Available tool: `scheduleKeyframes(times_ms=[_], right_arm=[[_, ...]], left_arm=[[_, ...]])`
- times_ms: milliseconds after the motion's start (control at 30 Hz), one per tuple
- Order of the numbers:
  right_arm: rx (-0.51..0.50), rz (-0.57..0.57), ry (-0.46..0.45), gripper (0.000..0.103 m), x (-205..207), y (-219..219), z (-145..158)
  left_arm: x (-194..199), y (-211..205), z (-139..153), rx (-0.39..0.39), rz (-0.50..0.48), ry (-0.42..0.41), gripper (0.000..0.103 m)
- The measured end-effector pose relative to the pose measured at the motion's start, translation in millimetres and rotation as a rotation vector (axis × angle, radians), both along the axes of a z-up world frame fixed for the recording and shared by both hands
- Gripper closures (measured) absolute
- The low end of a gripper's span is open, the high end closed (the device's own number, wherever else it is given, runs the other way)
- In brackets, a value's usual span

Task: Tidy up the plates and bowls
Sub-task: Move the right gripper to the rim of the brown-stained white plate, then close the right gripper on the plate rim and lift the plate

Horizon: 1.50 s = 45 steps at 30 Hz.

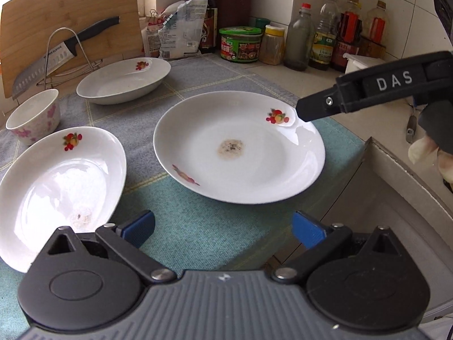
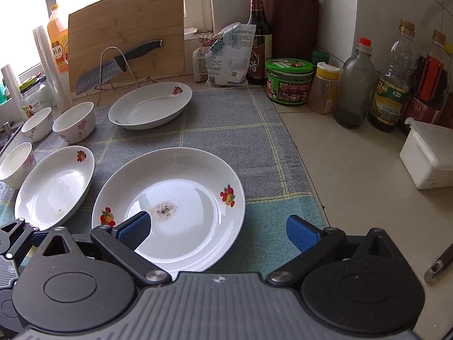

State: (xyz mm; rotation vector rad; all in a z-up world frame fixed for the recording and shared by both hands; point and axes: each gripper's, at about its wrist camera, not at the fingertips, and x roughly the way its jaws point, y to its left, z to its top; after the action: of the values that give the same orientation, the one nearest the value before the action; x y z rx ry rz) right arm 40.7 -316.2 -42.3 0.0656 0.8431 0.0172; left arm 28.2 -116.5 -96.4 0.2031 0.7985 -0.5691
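Behind the round plate (image 2: 181, 198), condiment jars (image 2: 288, 80) and a knife (image 2: 113, 69); both tongs (image 1: 223, 231) (image 2: 218, 233) spread, empty.

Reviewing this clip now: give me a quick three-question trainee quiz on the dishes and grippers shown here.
1. True or false: the round plate has a speckled residue patch in its middle.
2. How many small floral bowls show in the right wrist view? A) one B) three C) five
3. Fill in: the right gripper has its jaws ____ over the round plate's near rim.

Key:
1. True.
2. B: the first bowl, second bowl and third bowl, all left of the oval dishes.
3. Open; the left gripper is open too and holds nothing.
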Motion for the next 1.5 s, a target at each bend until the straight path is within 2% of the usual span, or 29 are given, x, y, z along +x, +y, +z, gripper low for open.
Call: scheduleKeyframes(times_ms=[300, 367, 733, 1200, 1333, 1500], right_arm=[[0.016, 0.104, 0.068, 0.0, 34, -14, -25], [0.024, 0.13, 0.083, 0.0, 41, -16, -31], [0.057, 0.285, 0.182, 0.0, 79, -13, -57], [0.009, 0.402, 0.25, 0.0, 92, -7, -58], [0.003, 0.433, 0.247, 0.0, 91, -9, -58], [-0.05, 0.478, 0.233, 0.0, 86, -4, -59]], left_arm=[[20, -22, -17, 0.028, 0.017, 0.023, 0.001], [22, -26, -19, 0.044, 0.023, 0.006, 0.001], [24, -29, -20, 0.041, -0.046, -0.024, 0.0], [20, -24, -24, -0.01, -0.112, -0.095, 0.0], [22, -23, -24, -0.009, -0.129, -0.092, 0.0], [24, -23, -24, -0.001, -0.141, -0.082, 0.0]])
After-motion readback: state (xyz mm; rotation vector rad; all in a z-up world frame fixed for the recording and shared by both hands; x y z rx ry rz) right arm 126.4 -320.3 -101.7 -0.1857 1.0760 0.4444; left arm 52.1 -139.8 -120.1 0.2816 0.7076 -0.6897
